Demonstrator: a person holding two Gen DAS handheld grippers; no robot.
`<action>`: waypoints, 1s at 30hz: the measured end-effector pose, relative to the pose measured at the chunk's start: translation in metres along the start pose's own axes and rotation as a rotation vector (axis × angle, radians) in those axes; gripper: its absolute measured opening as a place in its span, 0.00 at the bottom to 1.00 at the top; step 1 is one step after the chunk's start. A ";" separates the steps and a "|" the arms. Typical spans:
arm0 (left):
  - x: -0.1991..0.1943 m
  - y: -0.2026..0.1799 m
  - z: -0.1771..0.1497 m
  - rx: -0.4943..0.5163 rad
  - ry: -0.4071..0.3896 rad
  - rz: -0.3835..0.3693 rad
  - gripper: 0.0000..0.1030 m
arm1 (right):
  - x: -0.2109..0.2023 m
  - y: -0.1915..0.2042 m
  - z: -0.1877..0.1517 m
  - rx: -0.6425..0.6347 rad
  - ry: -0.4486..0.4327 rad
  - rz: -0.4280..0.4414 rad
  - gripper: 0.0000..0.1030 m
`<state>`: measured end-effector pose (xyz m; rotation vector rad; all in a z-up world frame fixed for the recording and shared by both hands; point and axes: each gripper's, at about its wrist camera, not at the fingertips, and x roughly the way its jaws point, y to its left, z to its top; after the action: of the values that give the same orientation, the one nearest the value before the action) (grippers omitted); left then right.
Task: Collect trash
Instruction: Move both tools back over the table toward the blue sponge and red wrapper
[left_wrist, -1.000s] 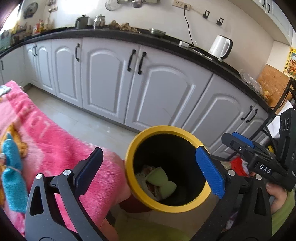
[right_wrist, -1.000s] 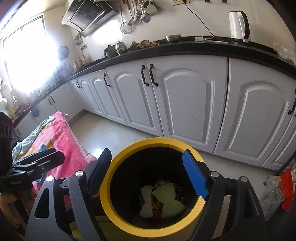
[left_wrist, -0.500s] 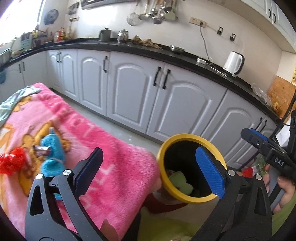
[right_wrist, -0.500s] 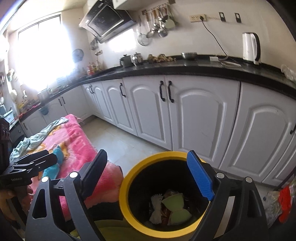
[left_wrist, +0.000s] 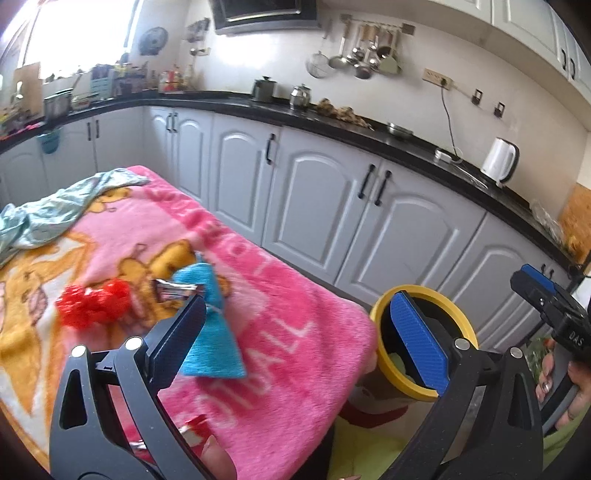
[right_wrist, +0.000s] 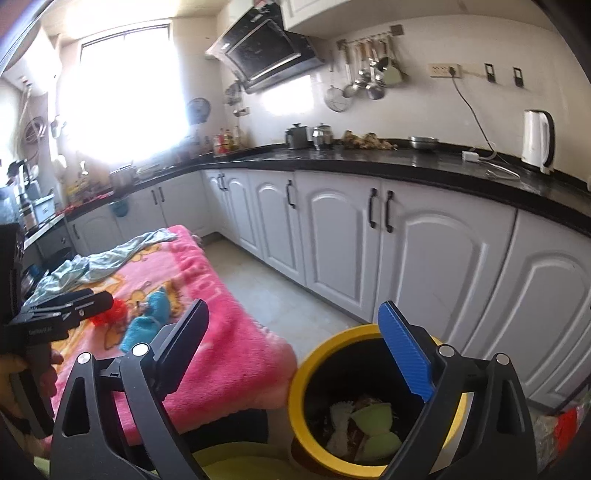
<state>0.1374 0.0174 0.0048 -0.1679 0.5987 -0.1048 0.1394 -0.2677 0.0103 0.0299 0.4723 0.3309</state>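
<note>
A yellow-rimmed black bin (right_wrist: 303, 373) stands by the pink blanket (left_wrist: 280, 332) and holds green and white scraps (right_wrist: 371, 413). The bin also shows in the left wrist view (left_wrist: 376, 317). On the blanket lie a red crumpled wrapper (left_wrist: 92, 306), a silver wrapper (left_wrist: 173, 290) and a blue cloth piece (left_wrist: 210, 332). My left gripper (left_wrist: 295, 332) is open and empty above the blanket's near edge, just right of the blue piece. My right gripper (right_wrist: 299, 343) is open and empty above the bin. The right gripper's body shows at the right edge of the left wrist view (left_wrist: 554, 306).
White kitchen cabinets (left_wrist: 332, 206) with a black counter run behind. A white kettle (left_wrist: 498, 162) stands on the counter. A light green cloth (left_wrist: 55, 210) lies at the blanket's far end. Tiled floor (right_wrist: 288, 299) lies between blanket and cabinets. A red bag (right_wrist: 565, 421) sits right of the bin.
Both grippers have swung left and up, away from the bin toward the blanket. The red wrapper, silver wrapper and blue piece have come into the left wrist view. Both stay open.
</note>
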 end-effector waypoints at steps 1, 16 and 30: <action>-0.003 0.003 0.000 -0.004 -0.004 0.006 0.89 | 0.000 0.006 0.001 -0.010 -0.002 0.009 0.89; -0.036 0.066 -0.015 -0.067 -0.037 0.111 0.89 | 0.015 0.079 0.001 -0.105 0.030 0.142 0.92; -0.045 0.117 -0.044 -0.127 -0.003 0.183 0.89 | 0.046 0.130 -0.007 -0.173 0.084 0.229 0.92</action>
<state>0.0807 0.1333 -0.0281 -0.2354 0.6155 0.1106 0.1348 -0.1303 -0.0024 -0.0987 0.5229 0.5985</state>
